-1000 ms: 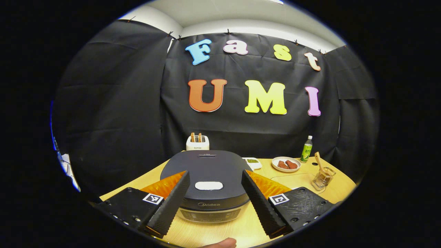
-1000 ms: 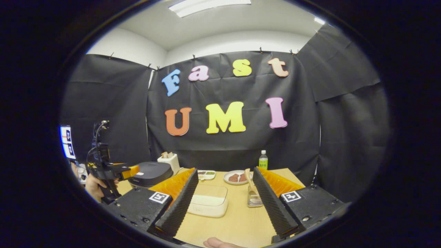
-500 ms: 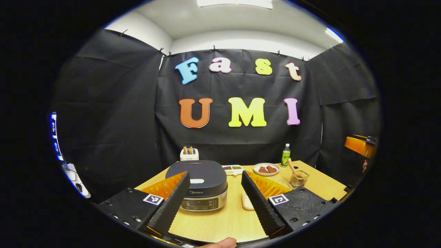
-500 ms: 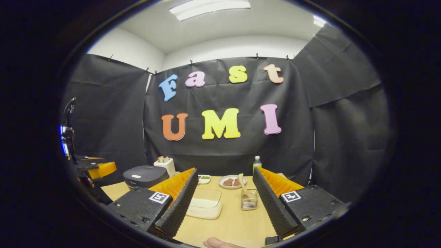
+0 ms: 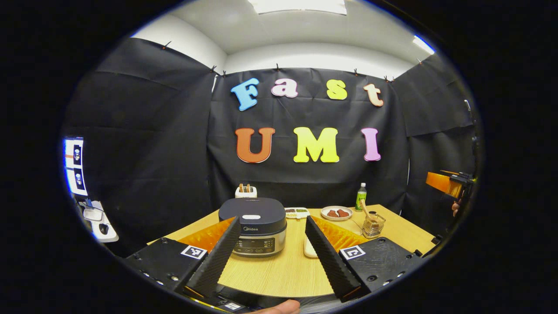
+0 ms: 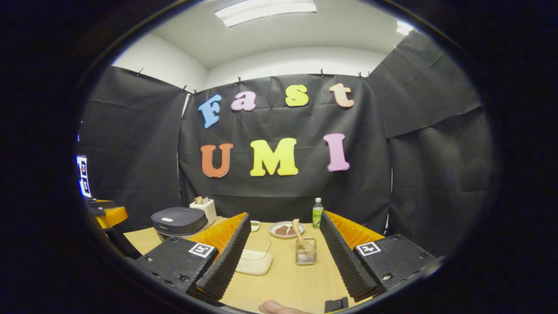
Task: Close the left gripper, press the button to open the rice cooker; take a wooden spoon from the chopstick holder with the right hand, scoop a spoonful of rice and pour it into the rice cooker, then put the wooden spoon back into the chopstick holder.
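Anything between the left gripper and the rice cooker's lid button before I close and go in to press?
Nothing visible does. In the left gripper view the left gripper is open and the rice cooker sits straight ahead between its fingers, lid shut, with the button on top uncovered. Bare table lies between them.

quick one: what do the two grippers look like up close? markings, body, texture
Both match. The left gripper and right gripper each have two long wedge-shaped fingers with ribbed inner faces and orange backing panels, mounted on black plates with visible screws. Each plate carries a small square black-and-white marker. A bare fingertip shows at the bottom edge of each view; no sleeve visible.
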Demonstrator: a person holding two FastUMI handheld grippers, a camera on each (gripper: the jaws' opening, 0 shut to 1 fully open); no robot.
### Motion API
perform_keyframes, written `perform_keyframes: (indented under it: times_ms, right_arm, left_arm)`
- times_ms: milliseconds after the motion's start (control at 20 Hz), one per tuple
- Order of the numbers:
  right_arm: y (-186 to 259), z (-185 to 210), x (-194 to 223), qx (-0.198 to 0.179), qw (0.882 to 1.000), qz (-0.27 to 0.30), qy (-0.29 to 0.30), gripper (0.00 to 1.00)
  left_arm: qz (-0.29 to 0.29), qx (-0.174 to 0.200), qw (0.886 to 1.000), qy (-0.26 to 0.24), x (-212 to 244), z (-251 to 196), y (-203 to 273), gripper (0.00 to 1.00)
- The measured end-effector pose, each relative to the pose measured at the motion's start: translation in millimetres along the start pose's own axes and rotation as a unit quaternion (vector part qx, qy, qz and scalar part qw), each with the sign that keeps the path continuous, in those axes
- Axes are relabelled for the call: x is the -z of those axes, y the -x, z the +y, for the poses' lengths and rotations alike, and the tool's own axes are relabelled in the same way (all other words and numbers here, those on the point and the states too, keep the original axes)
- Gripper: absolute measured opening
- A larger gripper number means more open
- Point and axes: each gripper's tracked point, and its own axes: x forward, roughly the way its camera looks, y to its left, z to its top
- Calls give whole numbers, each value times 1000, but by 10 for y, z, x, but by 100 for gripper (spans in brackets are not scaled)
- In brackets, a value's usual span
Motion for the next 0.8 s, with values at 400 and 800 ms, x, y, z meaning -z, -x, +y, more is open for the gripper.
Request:
perform_keyframes:
  times_ms: [400,800]
  right_arm:
    - [89,-164,6,11,1000,-4,7,93]
    - [98,-241,-20,17,1000,-12,3,100]
  left_arm:
    - [-5,26,999,-24,61,-204,-30,95]
    - [25,2,1000,16,232,-52,-208,97]
